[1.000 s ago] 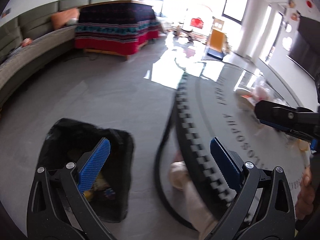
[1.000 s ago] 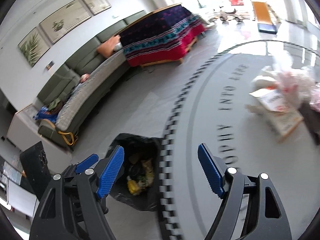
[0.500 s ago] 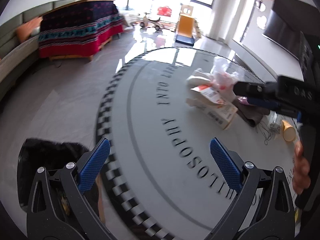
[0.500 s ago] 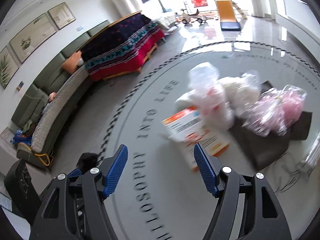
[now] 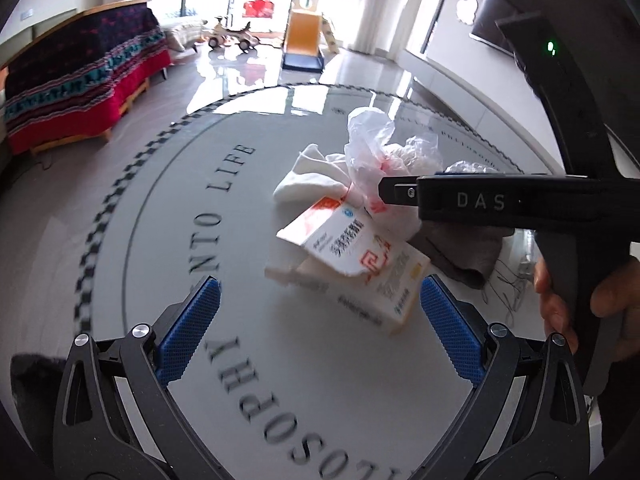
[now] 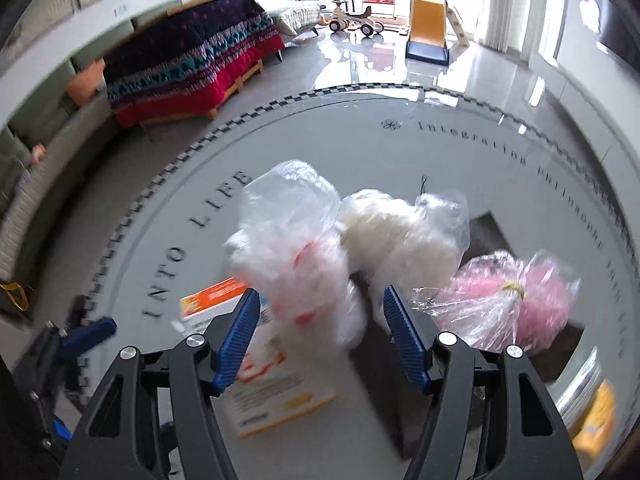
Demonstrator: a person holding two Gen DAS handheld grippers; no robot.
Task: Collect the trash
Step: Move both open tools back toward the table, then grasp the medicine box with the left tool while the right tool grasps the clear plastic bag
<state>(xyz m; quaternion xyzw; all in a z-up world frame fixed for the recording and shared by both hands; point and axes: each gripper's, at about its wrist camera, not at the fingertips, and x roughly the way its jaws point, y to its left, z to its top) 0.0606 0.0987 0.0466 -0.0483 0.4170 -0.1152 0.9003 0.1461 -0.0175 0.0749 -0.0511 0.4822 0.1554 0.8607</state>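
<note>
A pile of trash lies on the round glass table point(image 5: 180, 240): a torn white and orange carton point(image 5: 360, 268), a white plastic bag with red print point(image 6: 304, 280), a white wad in clear film point(image 6: 400, 240) and a pink bundle in cellophane point(image 6: 512, 304). My left gripper point(image 5: 320, 284) is open just short of the carton, nothing touching its pads. My right gripper point(image 6: 320, 292) hovers over the printed bag with its jaws closing; the bag shows between the fingers, and the pads are clear of it. The black trash bag point(image 5: 28, 380) sits low beyond the table's left edge.
A dark grey cloth point(image 5: 460, 252) lies under the pile, and a white cloth point(image 5: 312, 176) behind the carton. A yellow object point(image 6: 596, 412) sits at the table's right edge. Beyond the table are a bed with a patterned blanket point(image 6: 192, 64), a green sofa point(image 6: 36, 152) and a toy slide point(image 6: 428, 28).
Both grippers swung away from the black trash bag on the floor and across the table to the pile. The right jaws have narrowed. The left jaws stayed wide.
</note>
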